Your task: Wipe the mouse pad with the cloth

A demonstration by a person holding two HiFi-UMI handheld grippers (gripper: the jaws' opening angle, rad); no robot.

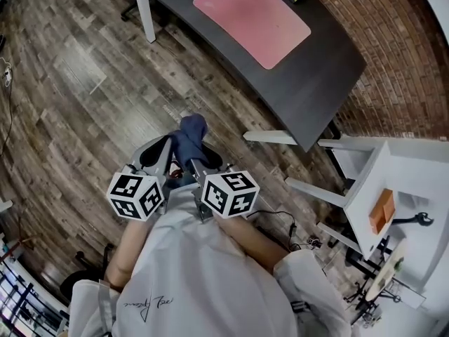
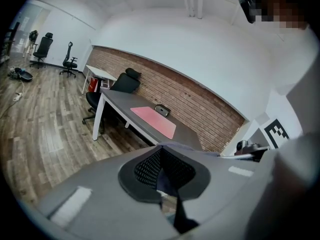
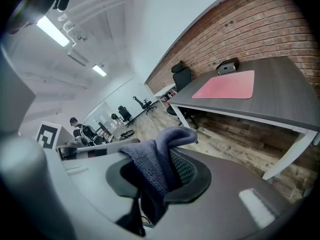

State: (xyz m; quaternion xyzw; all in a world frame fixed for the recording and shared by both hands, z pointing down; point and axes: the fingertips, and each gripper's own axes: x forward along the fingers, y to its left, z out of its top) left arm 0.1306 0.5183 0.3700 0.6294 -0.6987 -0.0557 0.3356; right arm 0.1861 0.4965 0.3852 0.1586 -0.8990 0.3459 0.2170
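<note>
Cloth in my grip, mouse pad not yet wiped

My right gripper (image 3: pixel 159 185) was clenched on the blue cloth (image 3: pixel 161 156), which stood up in a bunch out of the jaws. My left gripper (image 2: pixel 165 173) was also closed; a thin pale strip showed between its pads, and I could not tell if it was cloth. I held both grippers close to my body, above the floor. The pink mouse pad (image 1: pixel 252 20) lay on the dark desk (image 1: pixel 319 69) at about 1 o'clock from me, well apart from the cloth. I judged that only the picking up was done. Going to the desk and the whole wiping were left.
</note>
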